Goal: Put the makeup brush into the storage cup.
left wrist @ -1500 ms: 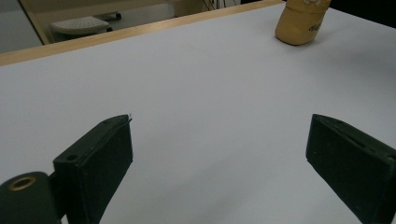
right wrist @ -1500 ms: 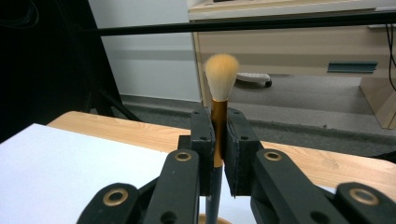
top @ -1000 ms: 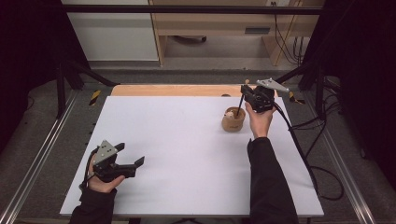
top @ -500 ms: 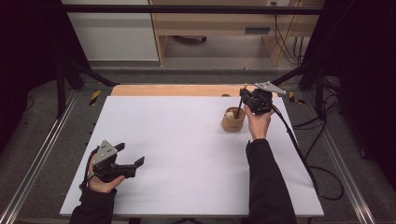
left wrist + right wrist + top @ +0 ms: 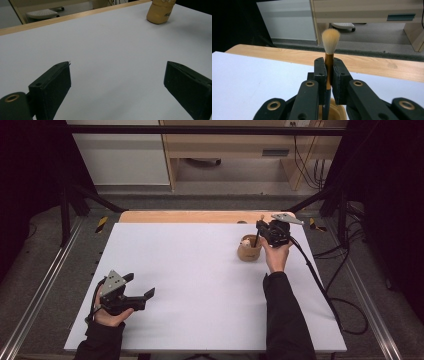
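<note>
High view: I see the white table [image 5: 200, 270] mostly bare, lots of free room across the middle and near side; a wooden strip [image 5: 190, 216] runs along the far edge, metal rails flank both sides. My left gripper [image 5: 142, 297] sits near the front left corner, well apart from everything, hand low over the surface, jaws pointing toward the table's middle and spread wide with nothing between them. Left gripper view confirms: both black jaws far apart over bare white surface, tan cup [image 5: 160, 12] far off at top right, some dark lettering on its side, too small for me to read.

My right gripper [image 5: 260, 227] is at the far right, close to the wooden strip, forearm stretched forward, hand held above the tan cup [image 5: 249, 251]. Right gripper view: jaws clamped tight on a brush [image 5: 330, 47], gripping the gold ferrule, pale bristles up, upright, dark handle going down toward the cup's rim just below the jaws. Cannot tell if the handle tip touches the cup inside. Cable trails off the right edge.
</note>
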{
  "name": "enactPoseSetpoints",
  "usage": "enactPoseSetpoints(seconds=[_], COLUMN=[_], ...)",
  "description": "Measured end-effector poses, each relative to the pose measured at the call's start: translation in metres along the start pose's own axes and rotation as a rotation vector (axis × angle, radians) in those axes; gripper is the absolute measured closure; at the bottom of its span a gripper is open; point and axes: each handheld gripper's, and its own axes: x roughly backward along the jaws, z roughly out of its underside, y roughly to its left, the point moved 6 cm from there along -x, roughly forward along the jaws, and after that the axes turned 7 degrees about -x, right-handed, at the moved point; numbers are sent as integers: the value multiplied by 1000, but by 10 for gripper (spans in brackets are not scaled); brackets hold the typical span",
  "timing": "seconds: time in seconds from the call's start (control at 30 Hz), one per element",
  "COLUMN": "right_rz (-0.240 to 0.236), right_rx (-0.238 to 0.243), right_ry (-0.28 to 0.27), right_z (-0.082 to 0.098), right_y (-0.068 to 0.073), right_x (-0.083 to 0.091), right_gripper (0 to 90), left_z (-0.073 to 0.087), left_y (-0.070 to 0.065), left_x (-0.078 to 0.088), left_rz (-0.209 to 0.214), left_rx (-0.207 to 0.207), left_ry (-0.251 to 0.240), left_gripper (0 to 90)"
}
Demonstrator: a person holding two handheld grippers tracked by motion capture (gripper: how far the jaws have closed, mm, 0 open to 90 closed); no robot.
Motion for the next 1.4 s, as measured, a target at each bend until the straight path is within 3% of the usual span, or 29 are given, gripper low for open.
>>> enactPoseSetpoints(seconds=[0.73, 0.87, 1.1, 1.27, 1.4], right_rz=[26, 19, -41, -123, -162], right_rx=[-25, -18, -11, 9, 17], right_ry=[70, 61, 49, 39, 33], right_z=[14, 15, 15, 17, 19], right_y=[-10, -10, -3, 9, 16], right_x=[-2, 3, 19, 37, 49], right_gripper=[804, 793, 721, 658, 588], left_z=[0, 0, 0, 0, -1], left_y=[0, 0, -1, -1, -1], left_x=[0, 0, -1, -1, -1], left_rz=[-2, -2, -1, 0, 1], left_rx=[-2, -1, -5, 0, 1], left_ry=[1, 1, 5, 0, -1], left_gripper=[69, 69, 69, 69, 69])
